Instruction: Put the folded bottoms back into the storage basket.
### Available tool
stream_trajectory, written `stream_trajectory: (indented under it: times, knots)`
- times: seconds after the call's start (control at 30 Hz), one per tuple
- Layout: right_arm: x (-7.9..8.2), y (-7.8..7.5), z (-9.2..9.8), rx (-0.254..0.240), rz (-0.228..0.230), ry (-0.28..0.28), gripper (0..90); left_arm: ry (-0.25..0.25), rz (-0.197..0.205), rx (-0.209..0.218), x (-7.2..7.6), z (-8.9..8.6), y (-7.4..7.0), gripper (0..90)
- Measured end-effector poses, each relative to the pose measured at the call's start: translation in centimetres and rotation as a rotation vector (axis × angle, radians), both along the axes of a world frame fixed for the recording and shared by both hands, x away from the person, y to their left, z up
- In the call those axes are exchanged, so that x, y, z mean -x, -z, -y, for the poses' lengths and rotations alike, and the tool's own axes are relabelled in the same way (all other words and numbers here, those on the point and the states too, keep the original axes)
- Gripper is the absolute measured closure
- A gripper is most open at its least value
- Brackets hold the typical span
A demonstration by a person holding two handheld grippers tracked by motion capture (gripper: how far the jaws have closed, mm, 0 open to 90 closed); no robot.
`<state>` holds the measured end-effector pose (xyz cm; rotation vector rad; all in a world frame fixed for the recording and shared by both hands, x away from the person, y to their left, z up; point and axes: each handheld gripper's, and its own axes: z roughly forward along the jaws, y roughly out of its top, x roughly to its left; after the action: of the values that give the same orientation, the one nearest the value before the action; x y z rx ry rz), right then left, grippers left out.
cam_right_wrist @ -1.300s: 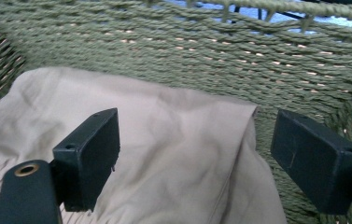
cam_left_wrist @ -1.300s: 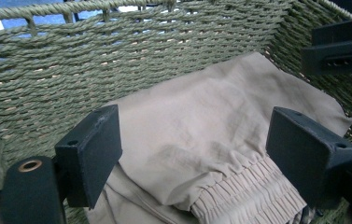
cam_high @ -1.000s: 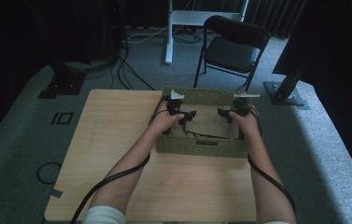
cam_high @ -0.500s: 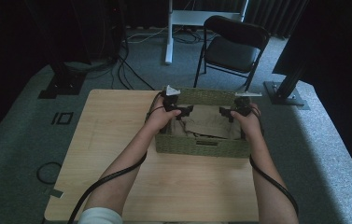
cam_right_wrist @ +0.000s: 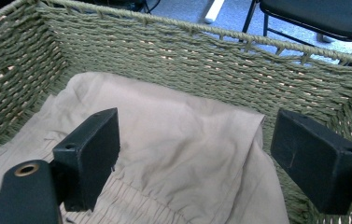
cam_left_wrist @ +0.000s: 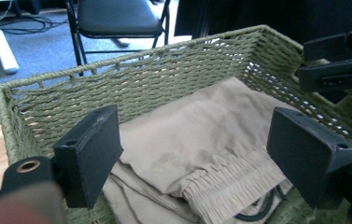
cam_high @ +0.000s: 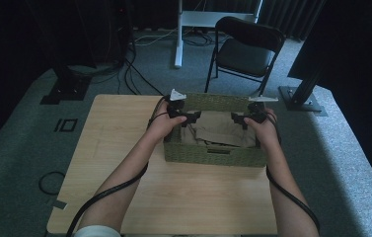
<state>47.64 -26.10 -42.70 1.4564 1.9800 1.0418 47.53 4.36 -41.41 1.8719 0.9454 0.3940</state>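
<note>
Your left gripper (cam_high: pixel 192 117) and right gripper (cam_high: pixel 236 119) hang over the basket (cam_high: pixel 213 155), jaws wide and empty. The cloth (cam_left_wrist: pixel 197 140) lies folded inside. This looks like the reach step; next, drop both onto the cloth's edges and pinch.

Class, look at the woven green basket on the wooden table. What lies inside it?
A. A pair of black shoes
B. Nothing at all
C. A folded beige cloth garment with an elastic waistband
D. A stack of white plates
C: the woven green basket holds a folded beige cloth garment with a gathered elastic waistband, seen beneath the open fingers in both gripper views.
</note>
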Motion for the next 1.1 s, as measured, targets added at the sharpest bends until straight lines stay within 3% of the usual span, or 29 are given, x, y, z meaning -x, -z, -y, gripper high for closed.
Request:
stream_trajectory:
  times: [0.1, 0.17, 0.4, 0.63, 0.77, 0.97, 1.1]
  knots:
    - [0.5, -0.3, 0.0, 0.006, 0.009, 0.001, 15.4, 0.008, 0.008, -0.010, 0.6, -0.3, -0.4, 18.8]
    - [0.8, -0.5, 0.2, -0.001, 0.044, 0.016, 15.6, 0.012, 0.011, -0.012, 1.0, -0.5, -0.6, 18.8]
    - [2.4, -1.2, 0.6, -0.014, 0.085, 0.024, 16.0, 0.011, 0.027, 0.002, 2.5, -1.7, -0.9, 18.8]
    - [3.8, -1.0, 0.4, 0.001, 0.079, -0.030, 16.0, 0.013, 0.038, -0.004, 3.5, -2.3, -0.3, 18.8]
    - [5.1, -1.0, -0.1, -0.002, 0.101, -0.068, 16.0, 0.035, 0.035, 0.005, 4.6, -2.5, 0.1, 18.8]
    - [6.4, -1.2, -0.1, -0.007, 0.154, -0.051, 16.0, 0.060, 0.074, -0.014, 6.2, -2.3, 0.1, 18.8]
    - [7.4, -1.3, 0.0, -0.021, 0.167, -0.063, 15.9, 0.069, 0.081, 0.005, 6.9, -2.5, 0.0, 18.8]
